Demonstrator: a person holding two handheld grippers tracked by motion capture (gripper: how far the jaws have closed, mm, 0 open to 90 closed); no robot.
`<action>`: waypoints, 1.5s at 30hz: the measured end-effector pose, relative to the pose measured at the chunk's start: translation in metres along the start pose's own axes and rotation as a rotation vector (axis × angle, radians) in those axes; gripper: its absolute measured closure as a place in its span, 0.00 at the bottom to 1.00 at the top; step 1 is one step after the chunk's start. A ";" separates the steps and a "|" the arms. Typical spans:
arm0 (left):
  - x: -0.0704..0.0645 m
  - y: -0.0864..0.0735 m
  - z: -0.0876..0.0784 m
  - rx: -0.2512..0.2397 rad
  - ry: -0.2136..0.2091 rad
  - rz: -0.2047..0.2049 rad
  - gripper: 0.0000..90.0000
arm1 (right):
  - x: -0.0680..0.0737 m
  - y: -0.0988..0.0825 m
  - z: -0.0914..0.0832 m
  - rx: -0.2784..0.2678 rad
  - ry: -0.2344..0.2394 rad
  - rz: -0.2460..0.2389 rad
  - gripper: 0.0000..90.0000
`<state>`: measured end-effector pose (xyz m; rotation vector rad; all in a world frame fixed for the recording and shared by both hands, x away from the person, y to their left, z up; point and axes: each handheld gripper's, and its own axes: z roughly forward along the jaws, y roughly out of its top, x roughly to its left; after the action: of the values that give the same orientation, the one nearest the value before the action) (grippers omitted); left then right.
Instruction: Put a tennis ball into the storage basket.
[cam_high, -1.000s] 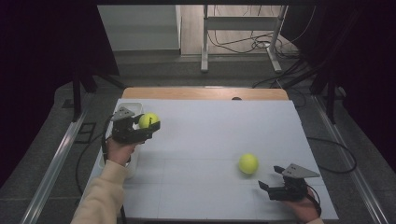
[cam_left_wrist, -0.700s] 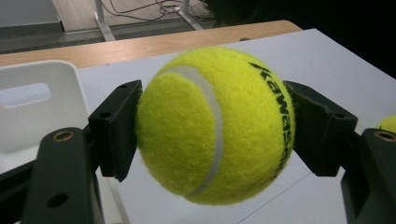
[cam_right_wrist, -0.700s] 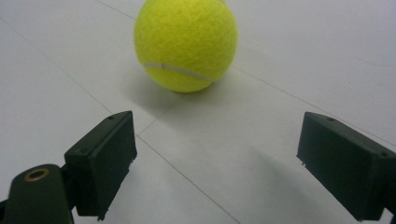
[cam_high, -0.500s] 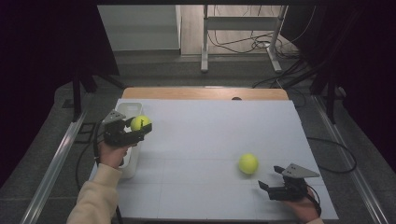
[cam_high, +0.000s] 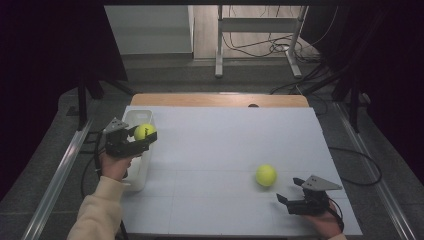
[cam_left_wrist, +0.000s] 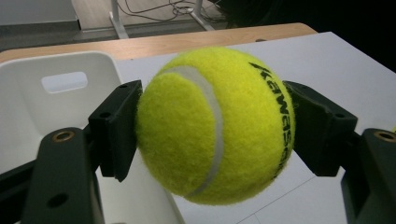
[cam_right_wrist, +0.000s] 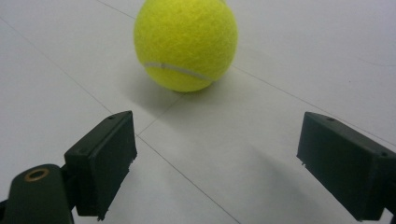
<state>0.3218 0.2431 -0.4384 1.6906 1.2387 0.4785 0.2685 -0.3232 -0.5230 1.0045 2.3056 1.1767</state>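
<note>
Held ball (cam_high: 144, 131): yellow-green, white seam, black lettering, clamped over the bin's (cam_high: 131, 120) right rim. Second ball (cam_high: 266, 175) lies on the white table.

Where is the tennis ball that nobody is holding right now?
In the high view the loose tennis ball lies on the white table toward its right side, apart from and just ahead of the open right gripper.

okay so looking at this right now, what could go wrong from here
The left gripper holds a ball at the bin rim; released there, it might strike the rim and bounce onto the table. The second ball lies loose ahead of the open right gripper; a nudge could roll it away.
</note>
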 end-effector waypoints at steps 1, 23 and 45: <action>0.001 0.000 -0.001 0.000 0.002 -0.002 0.28 | 0.000 0.000 0.000 0.000 0.000 0.000 0.14; 0.013 0.012 -0.008 -0.003 0.050 0.005 0.29 | 0.000 0.000 0.000 0.000 0.000 0.002 0.14; 0.043 0.019 0.012 0.046 0.128 -0.031 0.28 | -0.001 0.000 0.000 0.000 -0.001 0.006 0.14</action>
<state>0.3582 0.2747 -0.4368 1.6979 1.3762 0.5506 0.2687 -0.3241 -0.5229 1.0123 2.3033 1.1786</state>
